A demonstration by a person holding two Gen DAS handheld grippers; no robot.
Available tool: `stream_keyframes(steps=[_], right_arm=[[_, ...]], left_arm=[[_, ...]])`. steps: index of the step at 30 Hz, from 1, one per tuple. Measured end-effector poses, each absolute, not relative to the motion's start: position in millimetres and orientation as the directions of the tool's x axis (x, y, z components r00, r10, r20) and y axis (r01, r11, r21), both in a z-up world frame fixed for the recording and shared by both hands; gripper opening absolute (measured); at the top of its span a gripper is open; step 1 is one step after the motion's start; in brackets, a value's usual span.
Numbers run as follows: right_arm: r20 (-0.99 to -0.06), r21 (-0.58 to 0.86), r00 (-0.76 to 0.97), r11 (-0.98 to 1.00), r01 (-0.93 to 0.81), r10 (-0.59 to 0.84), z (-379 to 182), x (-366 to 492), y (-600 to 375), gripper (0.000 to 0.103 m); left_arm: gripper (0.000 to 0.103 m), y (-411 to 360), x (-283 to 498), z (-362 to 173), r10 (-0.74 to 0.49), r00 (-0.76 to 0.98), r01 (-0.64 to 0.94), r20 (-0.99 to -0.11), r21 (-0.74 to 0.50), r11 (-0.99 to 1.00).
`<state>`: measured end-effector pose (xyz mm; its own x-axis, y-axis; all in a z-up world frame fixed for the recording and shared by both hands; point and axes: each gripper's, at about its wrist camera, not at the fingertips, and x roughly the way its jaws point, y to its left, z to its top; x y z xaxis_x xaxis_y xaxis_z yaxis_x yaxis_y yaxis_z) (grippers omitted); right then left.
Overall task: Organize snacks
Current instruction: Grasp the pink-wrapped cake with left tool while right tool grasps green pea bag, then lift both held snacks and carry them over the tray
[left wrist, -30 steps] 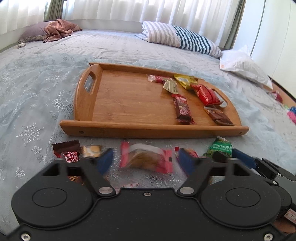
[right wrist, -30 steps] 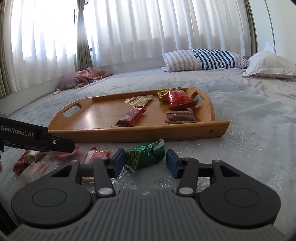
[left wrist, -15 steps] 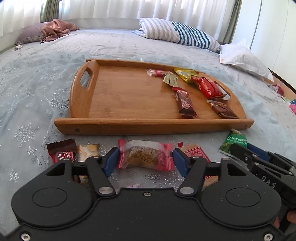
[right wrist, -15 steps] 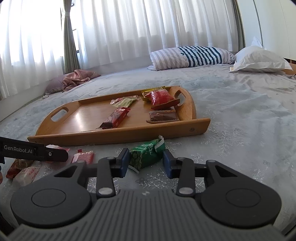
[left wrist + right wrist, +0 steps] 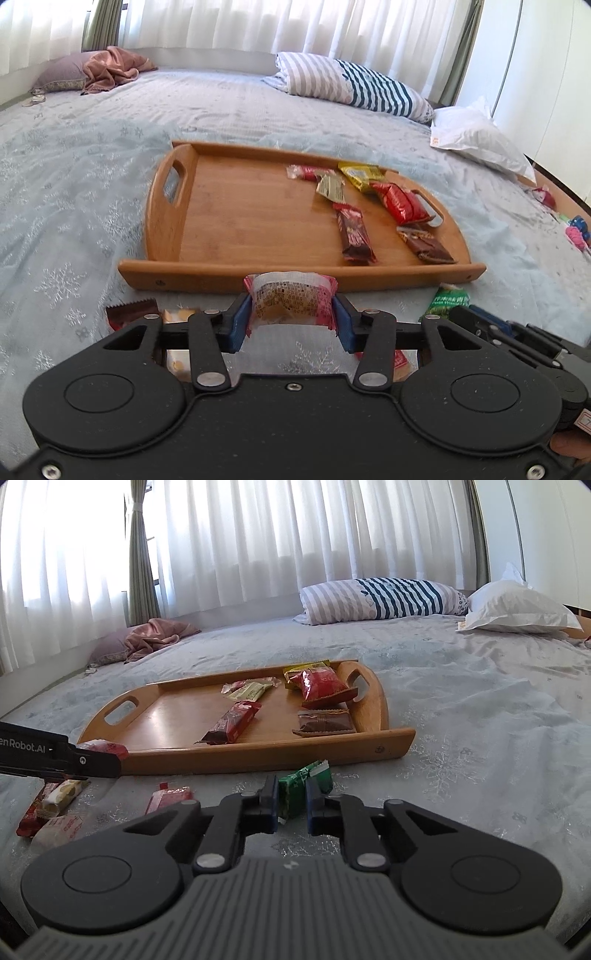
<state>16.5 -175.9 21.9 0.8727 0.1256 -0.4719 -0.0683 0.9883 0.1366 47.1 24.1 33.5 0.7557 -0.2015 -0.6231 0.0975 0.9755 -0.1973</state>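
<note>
Progress: six snacks already lying on the wooden tray (image 5: 221, 218); several more loose on the bedspread (image 5: 480, 738) before its near rim.
Left gripper (image 5: 290, 323): clamped on a pink-edged cake packet (image 5: 290, 304), raised just short of the tray rim.
Right gripper (image 5: 291, 803): closed on a green packet (image 5: 295, 788), near the bedspread.
Materials: smooth bamboo tray, crinkly foil wrappers, soft snowflake-print fabric.
Remaining: apparently both held packets, then the loose ones.

Pink cake pack (image 5: 291, 301): clear with pink ends, squeezed, held up in front of the tray.
Green pack (image 5: 301, 788): small, pinched, down on the bed.
Wooden tray (image 5: 236, 275): on the bed, holding six snacks on its right side.
Loose snacks (image 5: 59, 794): lying on the bed by the tray.
</note>
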Motion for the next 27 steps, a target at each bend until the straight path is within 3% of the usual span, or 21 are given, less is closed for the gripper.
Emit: stream_keyframes(steps=[3,4,5,9,13,21,25,27], right_arm=[[-0.482,0.160,0.868,0.986,-0.049,0.121,21.5,19.1,-177.6,0.024],[-0.482,0.170,0.867,0.984,-0.044,0.122,21.8,19.9,-178.0,0.042],[-0.483,0.177,0.868,0.984,-0.034,0.117,22.1,21.3,-178.1,0.045],[-0.500,0.177,0.858,0.984,-0.032,0.118,22.1,29.4,-172.9,0.048],[-0.508,0.162,0.854,0.986,-0.030,0.110,20.4,35.8,-165.2,0.063],[-0.510,0.134,0.857,0.991,-0.009,0.077,18.8,49.3,-165.0,0.080],[-0.519,0.138,0.849,0.990,-0.032,0.099,18.7,53.2,-168.4,0.079],[-0.518,0.115,0.850,0.992,-0.044,0.097,19.1,51.6,-166.4,0.064]], left_arm=[[0.045,24.7,46.6,34.7,-0.201,0.755,0.094,-0.624,-0.200,0.975],[0.045,24.5,46.2,34.2,-0.200,0.754,0.093,-0.626,-0.199,0.976],[0.045,24.6,45.8,33.7,-0.198,0.753,0.092,-0.628,-0.197,0.976],[0.045,25.3,44.5,32.2,-0.194,0.749,0.087,-0.633,-0.196,0.977],[0.045,26.3,43.7,31.4,-0.192,0.747,0.084,-0.636,-0.196,0.977],[0.046,29.2,43.9,29.5,-0.179,0.745,0.072,-0.643,-0.189,0.979],[0.046,30.5,44.7,29.1,-0.177,0.745,0.069,-0.644,-0.188,0.980],[0.046,30.8,45.0,28.9,-0.176,0.745,0.069,-0.644,-0.189,0.980]])
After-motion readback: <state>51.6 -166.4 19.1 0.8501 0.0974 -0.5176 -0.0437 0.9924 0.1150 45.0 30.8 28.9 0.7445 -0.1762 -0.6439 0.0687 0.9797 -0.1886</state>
